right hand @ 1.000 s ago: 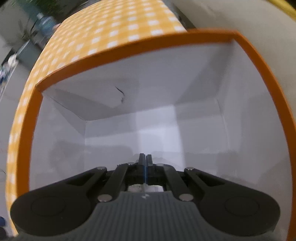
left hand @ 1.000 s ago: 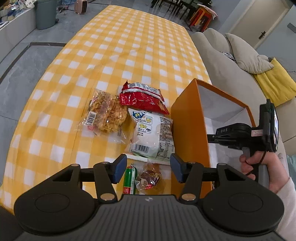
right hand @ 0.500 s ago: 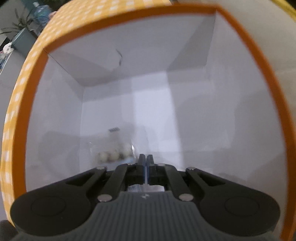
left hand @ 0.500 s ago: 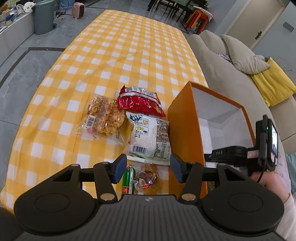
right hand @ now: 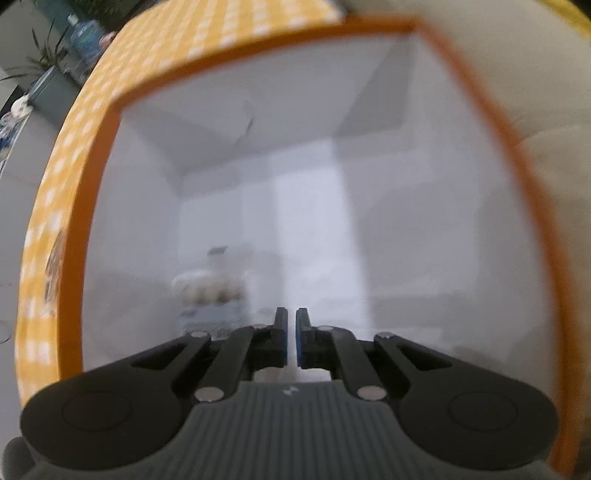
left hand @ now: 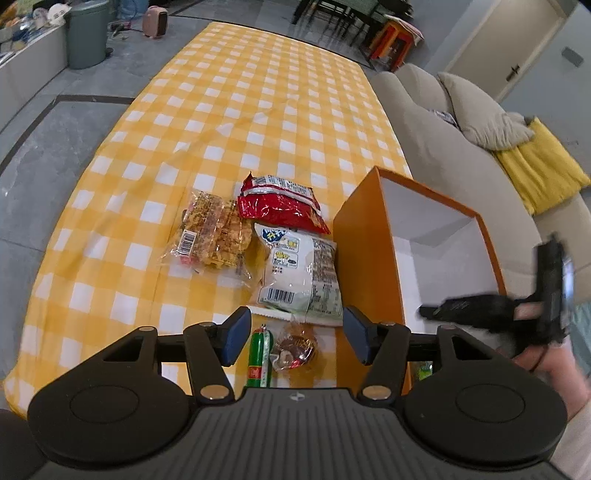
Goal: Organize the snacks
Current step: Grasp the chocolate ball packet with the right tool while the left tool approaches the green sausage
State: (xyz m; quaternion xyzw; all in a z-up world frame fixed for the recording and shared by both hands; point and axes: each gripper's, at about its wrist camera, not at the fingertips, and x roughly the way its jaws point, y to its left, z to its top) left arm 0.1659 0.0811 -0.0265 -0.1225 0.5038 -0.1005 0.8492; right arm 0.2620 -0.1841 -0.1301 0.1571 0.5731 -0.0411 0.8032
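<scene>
An orange box with a white inside stands at the table's right edge. Left of it lie a red bag, a clear pack of biscuits, a white bag, a green sausage stick and a small brown wrapped snack. My left gripper is open and empty above the sausage stick and the brown snack. My right gripper hangs over the box mouth, its jaws a narrow gap apart and empty. A clear pack of pale round snacks lies blurred on the box floor.
The yellow checked tablecloth runs far ahead. A beige sofa with a yellow cushion stands close on the right. A green bin stands on the floor at far left.
The right gripper has let go of the clear snack pack, which now lies in the box, and has pulled back. Its jaws have parted slightly. The left gripper has risen a little.
</scene>
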